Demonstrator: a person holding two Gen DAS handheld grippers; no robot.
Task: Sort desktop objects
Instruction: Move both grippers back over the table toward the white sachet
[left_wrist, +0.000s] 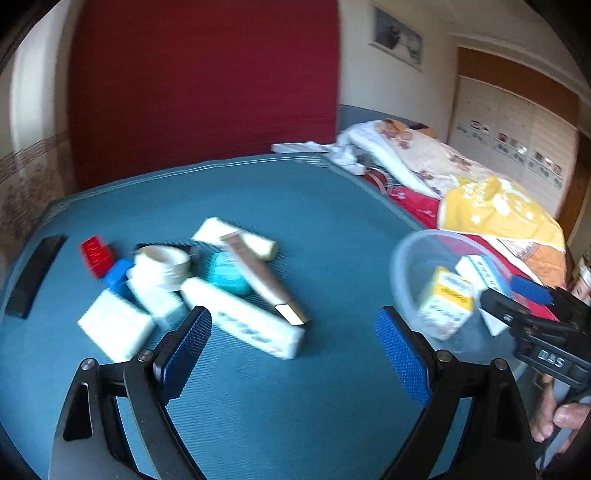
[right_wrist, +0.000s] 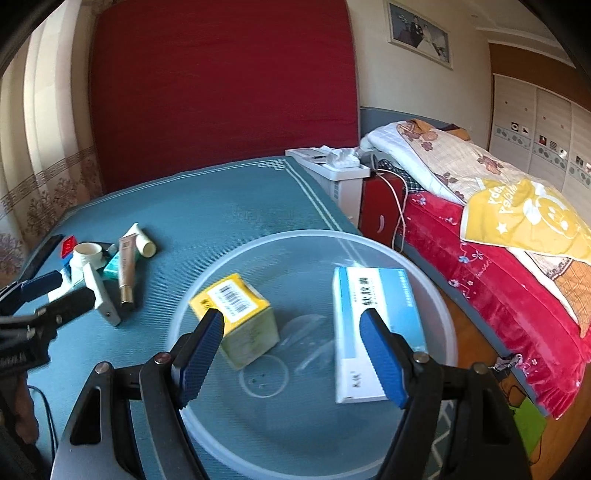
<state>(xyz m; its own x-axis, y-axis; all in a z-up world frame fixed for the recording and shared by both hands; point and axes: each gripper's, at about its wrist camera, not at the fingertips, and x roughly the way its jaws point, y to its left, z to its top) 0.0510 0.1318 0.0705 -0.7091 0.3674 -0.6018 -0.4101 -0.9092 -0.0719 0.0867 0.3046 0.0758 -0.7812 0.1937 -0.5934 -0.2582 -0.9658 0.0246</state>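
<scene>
Left gripper wide apart, empty, over the long white box near the pile. Looks light, stiff card — pinch across its narrow sides. Right gripper spread, empty, above the clear bowl w/ yellow box.

Motion blur smears the print on the long white carton and the yellow-and-white box in the left wrist view, while the translucent plastic bowl's near rim is cut off below.
</scene>
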